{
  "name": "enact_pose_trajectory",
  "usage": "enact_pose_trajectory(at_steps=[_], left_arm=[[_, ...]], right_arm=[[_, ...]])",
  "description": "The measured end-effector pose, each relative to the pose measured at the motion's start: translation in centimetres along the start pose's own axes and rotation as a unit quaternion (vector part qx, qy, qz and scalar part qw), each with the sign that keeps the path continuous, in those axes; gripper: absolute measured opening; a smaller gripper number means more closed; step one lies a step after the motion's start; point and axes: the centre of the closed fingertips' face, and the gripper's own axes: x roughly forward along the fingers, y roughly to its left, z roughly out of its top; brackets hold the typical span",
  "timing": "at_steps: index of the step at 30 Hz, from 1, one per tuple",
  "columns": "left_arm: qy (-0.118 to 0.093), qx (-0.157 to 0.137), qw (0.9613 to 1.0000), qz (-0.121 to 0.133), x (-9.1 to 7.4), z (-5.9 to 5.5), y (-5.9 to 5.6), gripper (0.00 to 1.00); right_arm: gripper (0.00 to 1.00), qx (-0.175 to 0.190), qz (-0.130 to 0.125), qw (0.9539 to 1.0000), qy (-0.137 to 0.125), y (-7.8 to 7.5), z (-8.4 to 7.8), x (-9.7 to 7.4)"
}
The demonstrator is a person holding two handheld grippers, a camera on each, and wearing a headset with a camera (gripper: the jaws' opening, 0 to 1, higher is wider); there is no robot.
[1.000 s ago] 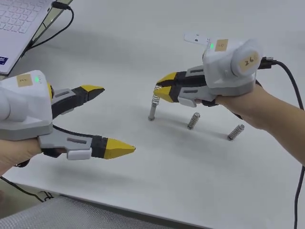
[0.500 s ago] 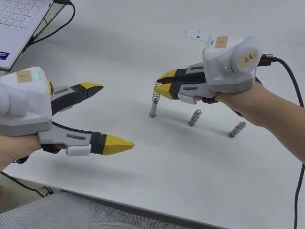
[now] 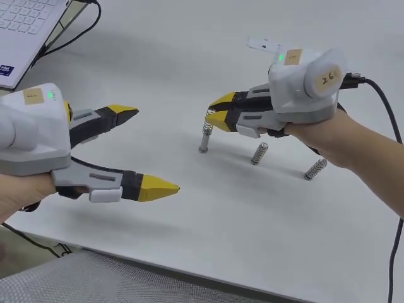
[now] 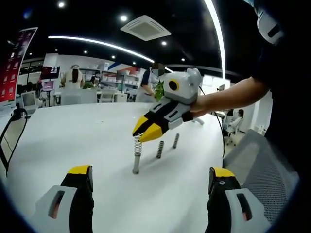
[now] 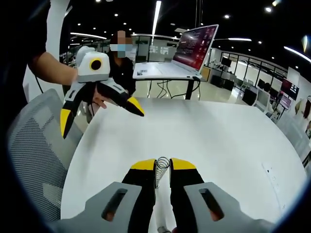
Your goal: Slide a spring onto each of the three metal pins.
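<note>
The white table [image 3: 189,240] lies wide under both my hands. A laptop [image 3: 22,19] stands at its far left corner, and the grey mesh of a chair [image 3: 95,281] shows at the near edge.

My left gripper [image 3: 156,149] hovers above the table on the left side. Its jaws are wide apart and there is nothing between them. It points toward the pins but is well apart from them.

My right gripper [image 3: 209,113] is over the left pin [image 3: 202,145]. Its yellow tips are almost together and they clamp the top of a spring [image 3: 206,128]. In the right gripper view this spring [image 5: 163,167] sits upright between the two tips. The spring is on the upper part of the pin, and the lower part of the pin is bare.

To the right stand the middle pin [image 3: 259,153] and the right pin [image 3: 315,169]. Each one carries a spring along its whole length.
</note>
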Motion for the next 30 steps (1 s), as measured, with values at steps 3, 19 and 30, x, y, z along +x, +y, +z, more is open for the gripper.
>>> enact_pose_trajectory(at_steps=[3,19,30], left_arm=[[0.000,0.000,1.0000,0.001,0.0,0.0,0.1,0.97],[0.003,-0.002,1.0000,0.003,-0.2,-0.4,0.2,0.96],[0.004,-0.001,1.0000,0.001,0.0,-0.6,0.0,0.96]], right_arm=[[0.08,0.000,0.001,1.0000,0.002,0.0,-0.2,0.1],[0.08,0.002,0.000,0.9999,0.016,0.3,-1.5,0.9],[0.08,-0.006,0.006,0.9994,0.034,0.6,-2.6,1.7]])
